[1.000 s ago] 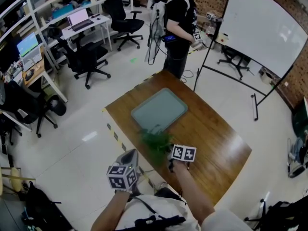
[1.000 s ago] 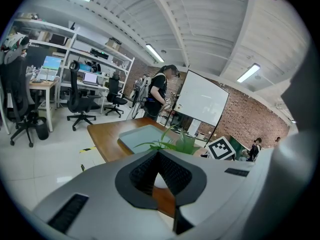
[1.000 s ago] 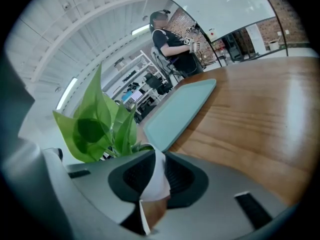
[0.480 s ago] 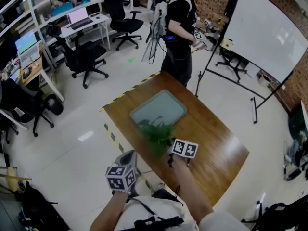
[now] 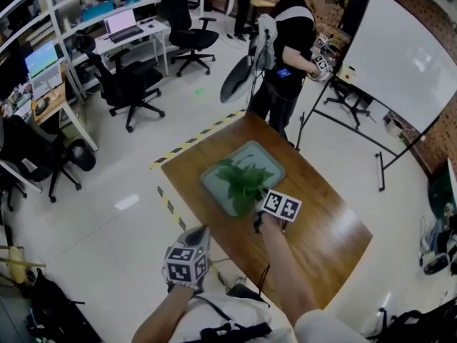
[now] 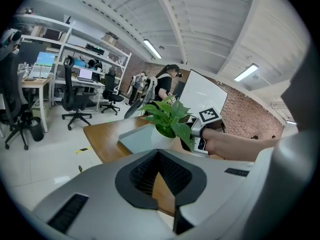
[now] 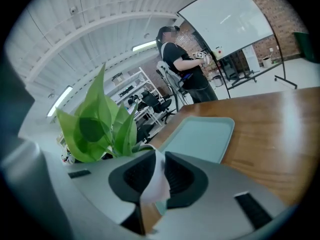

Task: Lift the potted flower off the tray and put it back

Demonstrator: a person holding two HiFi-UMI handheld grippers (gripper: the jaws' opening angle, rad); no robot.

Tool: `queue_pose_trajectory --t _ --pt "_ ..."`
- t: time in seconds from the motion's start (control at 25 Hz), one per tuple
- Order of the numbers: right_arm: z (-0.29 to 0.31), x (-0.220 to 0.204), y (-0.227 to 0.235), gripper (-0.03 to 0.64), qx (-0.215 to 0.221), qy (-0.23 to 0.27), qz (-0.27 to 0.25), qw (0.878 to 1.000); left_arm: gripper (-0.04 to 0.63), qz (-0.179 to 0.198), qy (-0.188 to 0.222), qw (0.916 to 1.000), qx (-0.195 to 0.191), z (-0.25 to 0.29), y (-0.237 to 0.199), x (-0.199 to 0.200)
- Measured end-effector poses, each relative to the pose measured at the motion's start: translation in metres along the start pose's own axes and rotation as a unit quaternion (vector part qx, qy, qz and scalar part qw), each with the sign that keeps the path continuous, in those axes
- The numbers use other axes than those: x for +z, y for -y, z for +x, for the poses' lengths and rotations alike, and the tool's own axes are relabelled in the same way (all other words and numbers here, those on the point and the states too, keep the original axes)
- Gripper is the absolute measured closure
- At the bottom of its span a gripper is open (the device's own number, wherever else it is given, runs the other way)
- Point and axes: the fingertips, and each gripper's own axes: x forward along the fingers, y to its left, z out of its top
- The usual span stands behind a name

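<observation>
The potted flower [image 5: 241,181] has broad green leaves [image 7: 97,126] and a white pot [image 6: 159,136]. My right gripper [image 5: 255,213] is shut on the pot's rim [image 7: 156,179], which shows between its jaws [image 7: 156,156]. The plant is over the pale green tray [image 5: 260,156] on the wooden table [image 5: 321,220]. I cannot tell whether the pot's base touches the tray. My left gripper [image 5: 198,233] hangs off the table's near edge, pointing at the plant. Its jaws [image 6: 160,154] are shut with nothing between them.
A person [image 5: 293,34] stands at the table's far end, holding grippers. A whiteboard [image 5: 389,48] on a stand is at the far right. Office chairs [image 5: 128,84] and desks line the left. Yellow-black tape [image 5: 189,143] marks the floor by the table.
My right gripper has carried the plant up and away from the table's near edge to over the tray. The left gripper has hardly moved. The person beyond the table has shifted right.
</observation>
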Motion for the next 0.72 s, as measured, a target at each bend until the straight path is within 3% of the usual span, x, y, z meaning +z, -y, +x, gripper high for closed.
queue_pose_trajectory --t 0.24,0.72 --pt "0.032 0.014 0.014 0.552 -0.018 0.002 0.014 1.0 0.6 -0.01 0.0 0.9998 0.017 0.003 -0.025 0.01" --pt "0.083 -0.003 0.037 0.552 -0.045 -0.023 0.023 0.998 0.6 -0.046 0.0 0.9965 0.07 -0.01 -0.068 0.001"
